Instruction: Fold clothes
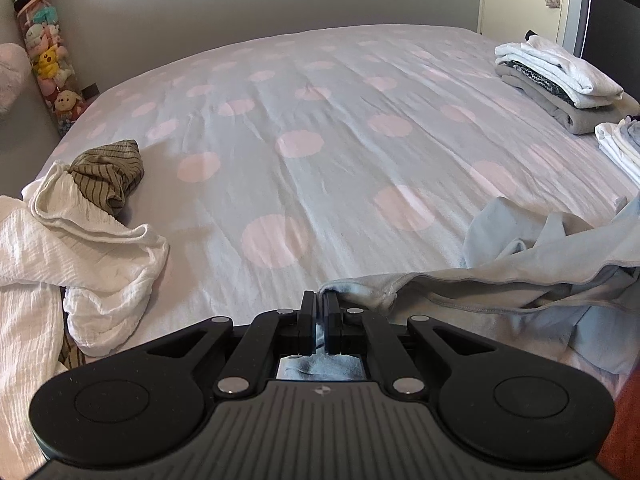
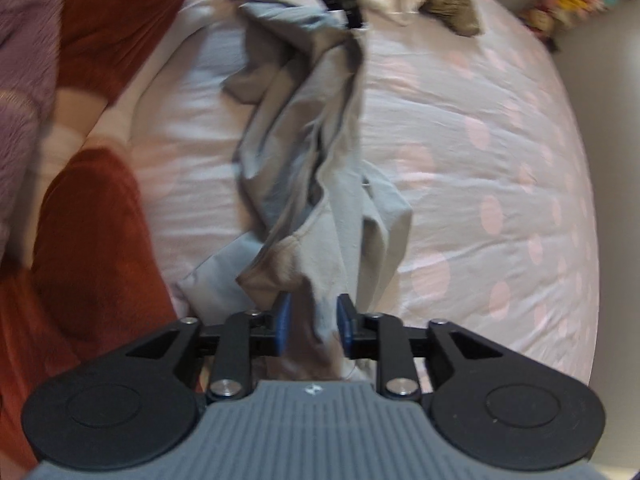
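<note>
Gripping: left gripper (image 1: 320,300) has its jaws pressed together on a corner of the pale blue-grey garment (image 1: 540,288), cloth showing between the fingers and behind them.
Right claw: right gripper (image 2: 313,314) has its blue pads (image 2: 283,320) standing apart, a strand of the same garment (image 2: 320,184) running between them; whether the pads press the cloth cannot be told from the blurred view.
Garment position: one piece, crumpled, strung between the two claws; from the left claw it spreads to the right along the near edge of the bed (image 1: 320,128); from the right claw it runs straight ahead to the other gripper at the far top of that view.
Pose: left claw tilts down toward the bedspread near the bed's front edge; right claw points steeply down over the cloth, its view smeared.
Loose clothes count: two lie to the left of the left claw, a white crinkled cloth (image 1: 80,248) nearest and a striped olive item (image 1: 110,170) just beyond, touching it.
Folded stacks count: two, far right of the left claw; the taller stack (image 1: 560,80) of white, dark and grey pieces, and a smaller white pile (image 1: 618,144) nearer, at the frame edge.
Far corner: one clear tube of plush toys (image 1: 44,52) stands against the wall, far left.
Person: rust-red clothing (image 2: 80,240) to the left of the right claw.
</note>
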A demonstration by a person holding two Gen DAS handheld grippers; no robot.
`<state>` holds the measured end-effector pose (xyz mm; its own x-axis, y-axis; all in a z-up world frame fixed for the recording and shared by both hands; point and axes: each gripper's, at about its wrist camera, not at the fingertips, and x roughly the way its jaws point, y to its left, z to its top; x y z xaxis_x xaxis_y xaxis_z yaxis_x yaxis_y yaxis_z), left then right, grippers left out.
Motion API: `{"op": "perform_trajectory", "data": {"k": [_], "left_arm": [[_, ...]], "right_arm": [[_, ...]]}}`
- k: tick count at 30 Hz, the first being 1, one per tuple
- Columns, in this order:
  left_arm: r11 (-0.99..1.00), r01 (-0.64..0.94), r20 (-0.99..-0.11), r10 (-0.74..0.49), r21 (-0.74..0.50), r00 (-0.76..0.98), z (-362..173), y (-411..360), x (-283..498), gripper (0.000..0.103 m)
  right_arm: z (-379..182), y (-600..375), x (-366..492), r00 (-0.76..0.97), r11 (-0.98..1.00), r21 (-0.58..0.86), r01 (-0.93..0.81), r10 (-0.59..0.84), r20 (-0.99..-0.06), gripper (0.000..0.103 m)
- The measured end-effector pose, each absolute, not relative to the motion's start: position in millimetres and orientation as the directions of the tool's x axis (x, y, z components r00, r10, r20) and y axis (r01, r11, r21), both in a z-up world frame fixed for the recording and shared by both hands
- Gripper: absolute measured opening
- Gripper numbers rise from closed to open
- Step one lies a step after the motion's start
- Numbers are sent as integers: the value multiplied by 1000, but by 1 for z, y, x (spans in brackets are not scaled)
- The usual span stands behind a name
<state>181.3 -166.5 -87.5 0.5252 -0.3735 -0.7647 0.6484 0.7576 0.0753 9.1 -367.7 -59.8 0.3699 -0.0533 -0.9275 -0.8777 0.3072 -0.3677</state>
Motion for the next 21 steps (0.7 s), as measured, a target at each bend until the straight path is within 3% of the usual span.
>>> {"op": "perform_trajectory", "data": {"k": [5,12,15,16,21], "left_arm": [[762,647,-755,-402,38,518,-86,-161,181,1],[765,645,-748,-426,4,509,-86,-156,183,1],[766,643,-746,-436,-13,503,-87,-154,185,1],[766,643,-747,-438,-17,501,-88,-153,185,1],[766,642,-749,-442,-28,494,-89,-153,187,1]], "right_arm": [[-62,-347,22,278,118,-294,-948,-135,-951,42],[-85,-347,53,115,99,-139,-985,-222,-968,42],[-93,-352,60,70,139,-105,-985,-233,-970,38],[-93,-353,61,58,149,-94,-984,-231,-971,30],[-81,-354,54,42,181,-76,-981,-185,-982,16]]}}
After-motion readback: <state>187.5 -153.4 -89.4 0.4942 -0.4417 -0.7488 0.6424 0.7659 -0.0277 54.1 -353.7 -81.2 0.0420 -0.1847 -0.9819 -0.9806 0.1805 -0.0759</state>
